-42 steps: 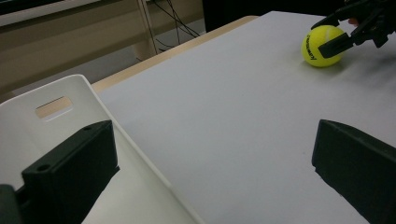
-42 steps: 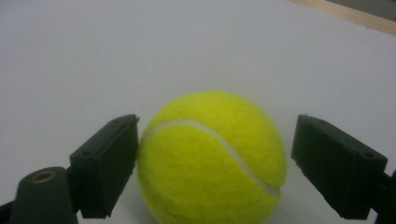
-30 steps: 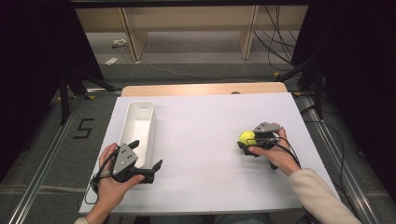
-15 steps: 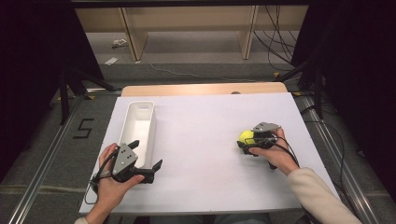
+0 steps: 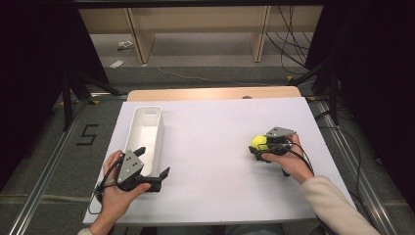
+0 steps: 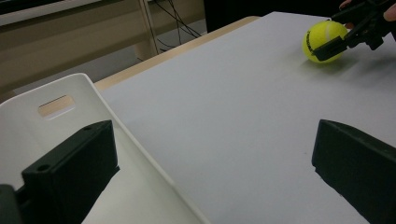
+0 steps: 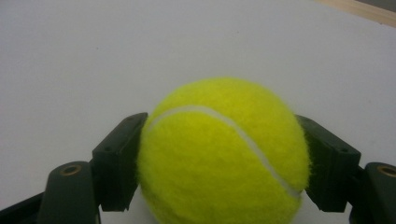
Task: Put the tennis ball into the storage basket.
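Observation:
A yellow tennis ball (image 5: 258, 142) rests on the white table at the right, and my right gripper (image 5: 259, 149) is shut on it. In the right gripper view both black jaws press against the sides of the tennis ball (image 7: 224, 154). My left gripper (image 5: 152, 166) stands open near the table's front left, one jaw over the near end of the long white bin (image 5: 147, 129) and the other over the bare table. From the left gripper view, the white bin (image 6: 88, 121) lies at the left and the tennis ball (image 6: 322, 41) sits far off at the upper right.
The white table (image 5: 215, 122) has bare surface between the bin and the ball. A wooden strip (image 5: 210, 93) runs along its far edge. Wooden shelf legs and cables stand on the floor beyond. Dark curtains hang on both sides.

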Motion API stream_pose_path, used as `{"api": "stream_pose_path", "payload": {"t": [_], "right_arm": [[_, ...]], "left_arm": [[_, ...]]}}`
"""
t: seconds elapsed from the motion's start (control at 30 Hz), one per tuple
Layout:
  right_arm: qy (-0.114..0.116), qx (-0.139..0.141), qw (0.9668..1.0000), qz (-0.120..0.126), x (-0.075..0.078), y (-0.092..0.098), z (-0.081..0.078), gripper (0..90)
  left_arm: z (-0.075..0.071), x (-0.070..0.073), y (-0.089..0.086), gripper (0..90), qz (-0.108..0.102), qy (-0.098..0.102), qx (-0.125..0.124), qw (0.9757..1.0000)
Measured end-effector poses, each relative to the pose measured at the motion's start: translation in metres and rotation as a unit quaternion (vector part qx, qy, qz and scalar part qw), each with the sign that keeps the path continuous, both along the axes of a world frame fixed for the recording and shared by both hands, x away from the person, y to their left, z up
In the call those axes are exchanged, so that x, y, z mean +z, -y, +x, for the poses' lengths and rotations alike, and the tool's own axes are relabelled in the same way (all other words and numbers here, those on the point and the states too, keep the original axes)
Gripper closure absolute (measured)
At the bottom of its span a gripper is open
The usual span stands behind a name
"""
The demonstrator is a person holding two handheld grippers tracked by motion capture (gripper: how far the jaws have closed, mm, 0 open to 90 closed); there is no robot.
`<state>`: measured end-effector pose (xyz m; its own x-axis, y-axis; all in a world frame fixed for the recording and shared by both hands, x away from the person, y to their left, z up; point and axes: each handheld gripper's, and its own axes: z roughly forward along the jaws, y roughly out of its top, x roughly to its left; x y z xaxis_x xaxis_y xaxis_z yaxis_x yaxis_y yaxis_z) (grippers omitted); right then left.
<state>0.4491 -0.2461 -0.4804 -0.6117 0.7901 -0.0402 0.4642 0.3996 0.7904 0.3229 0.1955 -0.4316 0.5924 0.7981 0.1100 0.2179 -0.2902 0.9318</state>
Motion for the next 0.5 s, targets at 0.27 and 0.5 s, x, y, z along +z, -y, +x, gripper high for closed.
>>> {"api": "stream_pose_path", "payload": {"t": [0.27,0.5], "right_arm": [[0.007,-0.001,1.0,0.005,0.0039,0.0005,-0.0002,25.7],[0.012,0.002,0.9999,0.008,0.0072,0.0001,-0.0012,25.8]], "left_arm": [[0.0049,0.0037,-0.0066,0.0,0.043,0.03,-0.017,0.9985],[0.0044,0.004,-0.0063,0.0,0.044,0.031,-0.018,0.9984]]}}
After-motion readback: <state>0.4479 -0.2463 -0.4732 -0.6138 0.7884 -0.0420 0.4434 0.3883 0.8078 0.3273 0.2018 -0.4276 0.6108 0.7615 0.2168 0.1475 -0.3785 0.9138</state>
